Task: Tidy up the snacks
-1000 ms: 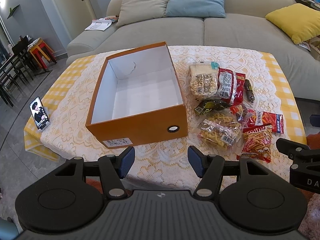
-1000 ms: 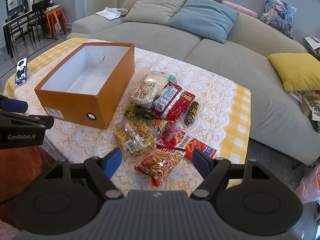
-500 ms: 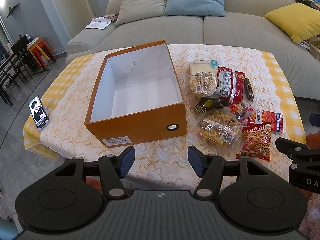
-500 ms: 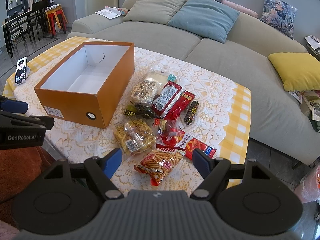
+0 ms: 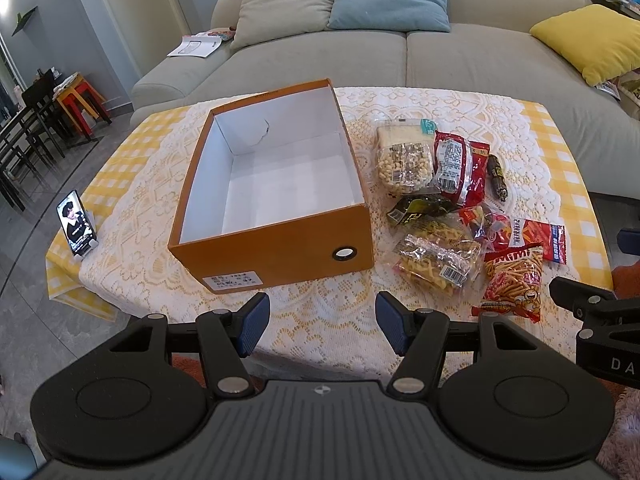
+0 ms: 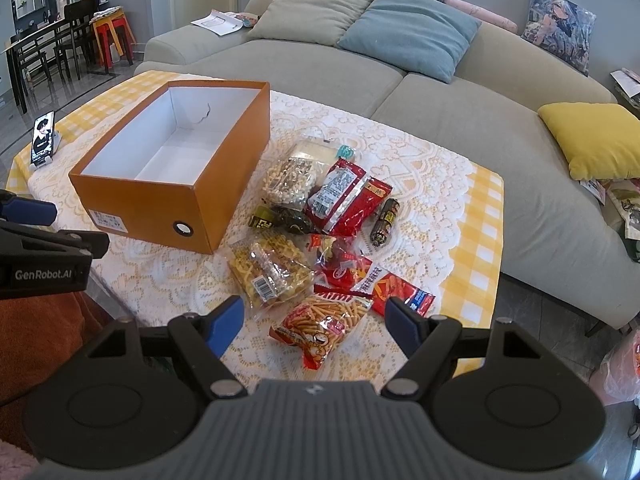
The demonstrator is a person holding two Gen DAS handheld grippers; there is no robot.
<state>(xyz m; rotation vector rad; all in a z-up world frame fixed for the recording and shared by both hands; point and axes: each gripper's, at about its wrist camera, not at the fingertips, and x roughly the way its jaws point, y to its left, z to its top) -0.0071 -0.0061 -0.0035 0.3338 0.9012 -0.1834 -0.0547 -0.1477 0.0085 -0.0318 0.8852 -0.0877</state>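
Note:
An empty orange box (image 5: pixel 276 252) (image 6: pixel 160 204) with a white inside stands on the lace-covered table (image 5: pixel 316 312). To its right lies a pile of snack packs: a clear nut bag (image 5: pixel 404 162) (image 6: pixel 294 178), a red bag (image 5: pixel 460 164) (image 6: pixel 344 200), a dark sausage stick (image 5: pixel 497 178) (image 6: pixel 385 216), a clear bag of yellow twists (image 5: pixel 436 264) (image 6: pixel 270 270) and a red Mimi stick pack (image 5: pixel 514 280) (image 6: pixel 324 320). My left gripper (image 5: pixel 322 324) hangs open before the box's near side. My right gripper (image 6: pixel 314 320) is open, hovering over the Mimi pack.
A phone on a stand (image 5: pixel 76 224) (image 6: pixel 43 138) sits at the table's left edge. A grey sofa (image 5: pixel 400 56) with beige, blue and yellow cushions runs behind the table. Dark chairs and red stools (image 5: pixel 84 96) stand far left.
The scene has shifted slightly downward in the left wrist view, a small camera motion. Both grippers stay open; no snack has moved.

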